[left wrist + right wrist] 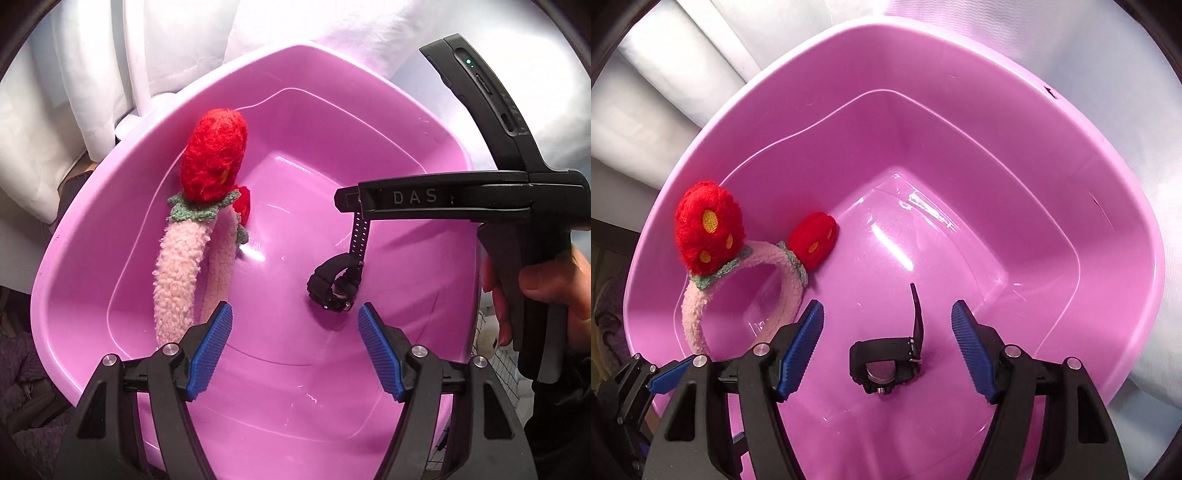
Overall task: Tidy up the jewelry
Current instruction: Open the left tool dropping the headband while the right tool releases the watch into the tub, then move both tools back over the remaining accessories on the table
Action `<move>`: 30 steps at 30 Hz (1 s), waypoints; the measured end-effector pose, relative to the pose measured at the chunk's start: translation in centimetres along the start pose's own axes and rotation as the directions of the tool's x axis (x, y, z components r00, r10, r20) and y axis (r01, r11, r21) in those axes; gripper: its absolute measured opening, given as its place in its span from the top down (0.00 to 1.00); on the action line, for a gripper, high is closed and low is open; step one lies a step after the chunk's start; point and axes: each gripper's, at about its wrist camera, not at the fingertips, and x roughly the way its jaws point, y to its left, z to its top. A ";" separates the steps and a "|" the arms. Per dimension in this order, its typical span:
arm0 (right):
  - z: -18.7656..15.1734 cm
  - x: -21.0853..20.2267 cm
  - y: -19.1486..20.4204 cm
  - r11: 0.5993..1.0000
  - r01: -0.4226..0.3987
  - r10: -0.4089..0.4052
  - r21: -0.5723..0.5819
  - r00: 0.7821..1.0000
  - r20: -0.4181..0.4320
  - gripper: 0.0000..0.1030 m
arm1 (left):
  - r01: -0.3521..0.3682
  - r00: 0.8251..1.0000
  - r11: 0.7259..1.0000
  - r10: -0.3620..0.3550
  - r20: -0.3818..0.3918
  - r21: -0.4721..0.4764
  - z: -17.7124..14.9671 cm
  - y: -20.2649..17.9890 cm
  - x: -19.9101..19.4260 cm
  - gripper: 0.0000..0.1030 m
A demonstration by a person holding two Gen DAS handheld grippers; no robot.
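White cloth (184, 48) hangs in folds behind and around the work spot, draped and creased; it fills the back of both views. At the left edge of the left wrist view, some dark purplish fabric (22, 365), too blurred to name. At the right edge, a bit of wire grid (506, 369).

A pink plastic basin (332, 77) sits in the middle, squarish with rounded corners, a stepped wall, glossy floor with glare streaks.

Inside, left side: a fuzzy pink headband (698, 314) with two red knitted strawberries (707, 230) on green leaf collars. It stands on edge, arch uppermost, leaning against the basin's left wall; the strawberries point up and toward the far side.

Inside, centre of the floor: a black watch (882, 360), lying on its side, case back showing as a round metal disc in the right wrist view. The strap is looped shut; its free tail rises nearly upright from the buckle, curving slightly.

Left gripper (295, 347): blue ribbed pads spread wide, nothing between them, hovering over the basin's near rim.

Right gripper (888, 343): jaws likewise wide apart, holding nothing, poised above the watch, which lies between the fingertips in its own view without touching them. A hand (546, 295) grips its black handle.
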 end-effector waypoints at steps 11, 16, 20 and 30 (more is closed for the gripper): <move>-3.6 -6.0 0.6 0.997 -0.076 0.074 0.004 0.984 0.163 0.33 | -0.051 0.990 0.999 0.051 0.128 -0.010 -3.2 -0.3 -4.7 0.30; -7.2 -9.8 -0.3 0.996 -0.086 0.077 0.022 0.964 0.256 0.33 | -0.059 0.982 0.998 0.057 0.180 0.007 -4.8 -1.5 -6.3 0.30; -12.1 -12.4 -2.5 0.991 -0.112 0.082 0.074 0.939 0.333 0.33 | -0.048 0.976 0.999 0.042 0.213 0.021 -6.0 -2.9 -7.0 0.28; -30.6 -17.4 -10.4 0.945 -0.070 -0.082 0.319 0.896 0.437 0.33 | 0.009 0.960 0.992 -0.045 0.277 0.130 -11.5 -9.4 -8.9 0.20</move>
